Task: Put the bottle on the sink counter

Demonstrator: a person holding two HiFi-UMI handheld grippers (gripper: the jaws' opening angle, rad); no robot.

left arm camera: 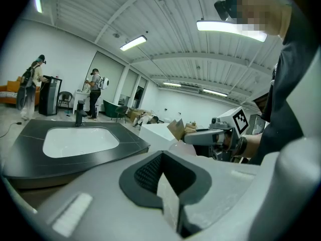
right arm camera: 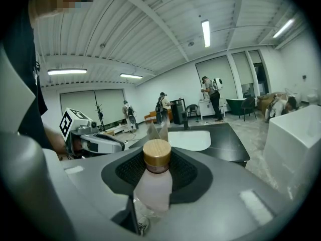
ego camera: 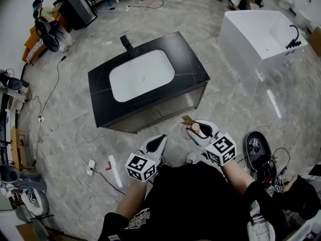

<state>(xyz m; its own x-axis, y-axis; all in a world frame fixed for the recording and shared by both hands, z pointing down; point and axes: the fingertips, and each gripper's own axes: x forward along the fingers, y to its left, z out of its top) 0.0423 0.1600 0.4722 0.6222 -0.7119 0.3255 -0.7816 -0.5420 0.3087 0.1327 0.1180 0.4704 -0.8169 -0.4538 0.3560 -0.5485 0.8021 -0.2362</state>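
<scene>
The right gripper is clamped on the bottle, near the counter but not yet over it. The left gripper is closed and empty. The frosted bottle looks light, smooth and maybe slippery, so a hold just under the wooden cap seems safest.

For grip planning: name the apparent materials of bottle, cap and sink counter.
Bottle: probably frosted plastic, translucent pinkish body. Cap: likely wood or bamboo, tan, matte. Sink counter: dark stone or stone-look slab, black with thin pale veins.
</scene>
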